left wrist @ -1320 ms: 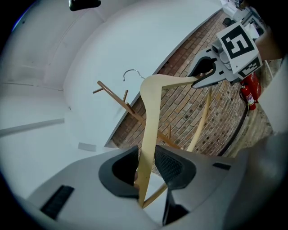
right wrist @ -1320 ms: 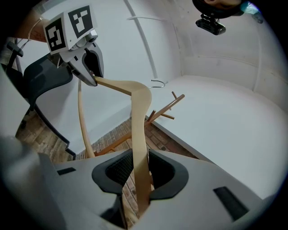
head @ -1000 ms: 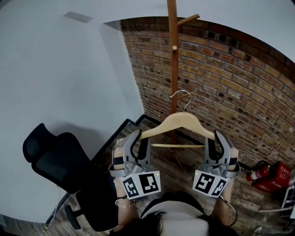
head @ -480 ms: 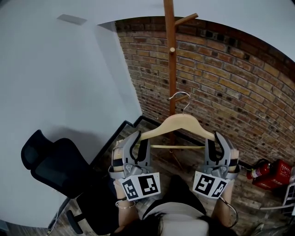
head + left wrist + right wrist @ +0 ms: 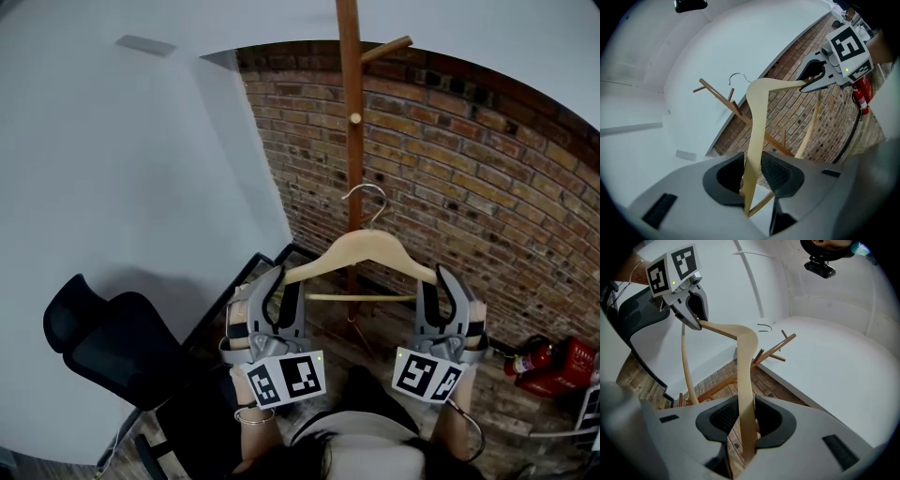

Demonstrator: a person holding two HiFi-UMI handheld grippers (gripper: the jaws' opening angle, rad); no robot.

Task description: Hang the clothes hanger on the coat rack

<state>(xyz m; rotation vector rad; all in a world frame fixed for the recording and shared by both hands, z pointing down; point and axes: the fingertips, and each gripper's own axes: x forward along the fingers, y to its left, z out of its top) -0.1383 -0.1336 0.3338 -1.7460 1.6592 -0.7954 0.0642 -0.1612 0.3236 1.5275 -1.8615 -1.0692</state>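
A pale wooden clothes hanger [image 5: 361, 248] with a metal hook [image 5: 366, 197] is held level in front of me, one end in each gripper. My left gripper [image 5: 281, 281] is shut on its left arm [image 5: 757, 122], with the wood pinched between the black pads [image 5: 780, 173]. The right gripper [image 5: 441, 286] is shut on the right arm [image 5: 745, 362] in the same way. Behind the hook stands the wooden coat rack [image 5: 351, 112], upright, with a slanted peg [image 5: 386, 49] near its top and a small knob [image 5: 355, 118] lower down. The hook hangs free, short of the pole.
A brick wall [image 5: 450, 187] is behind the rack and a white wall [image 5: 122, 187] runs along the left. A black office chair [image 5: 122, 347] stands at lower left. Red fire extinguishers [image 5: 553, 361] lie on the floor at lower right.
Both grippers have carried the hanger a little nearer to the coat rack. The grip on each end is unchanged.
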